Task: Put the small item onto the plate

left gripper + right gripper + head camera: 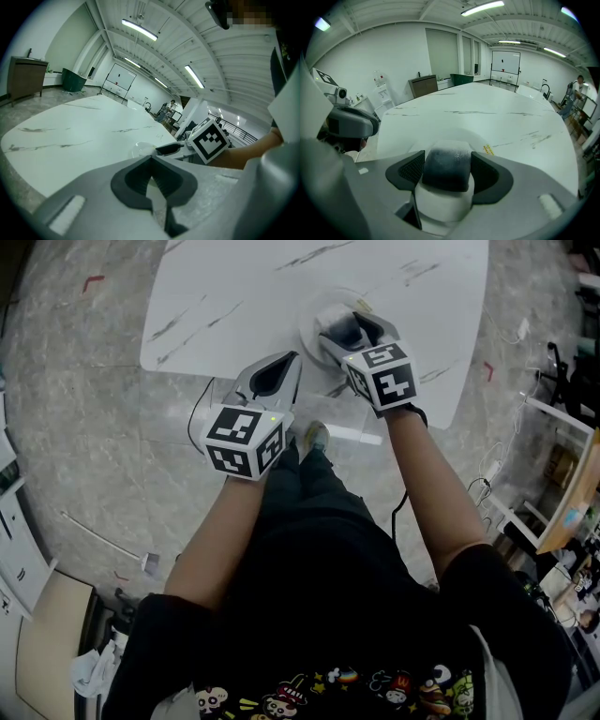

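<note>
We hold the dark small item [446, 161] in our right claw [447, 174] above the plate [311, 322], upper centre; opening off-centre could roll it onto the desk [234, 296]. Our left claw [151, 180] is closed, empty.

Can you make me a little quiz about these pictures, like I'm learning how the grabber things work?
1. True or false: the left gripper is squeezing the small item.
2. Which gripper is over the plate? A. left B. right
3. Fill in: the table top is ___ with dark streaks.

Key:
1. False. Its jaws are shut on nothing; the right gripper holds the small item.
2. B.
3. White.
</note>
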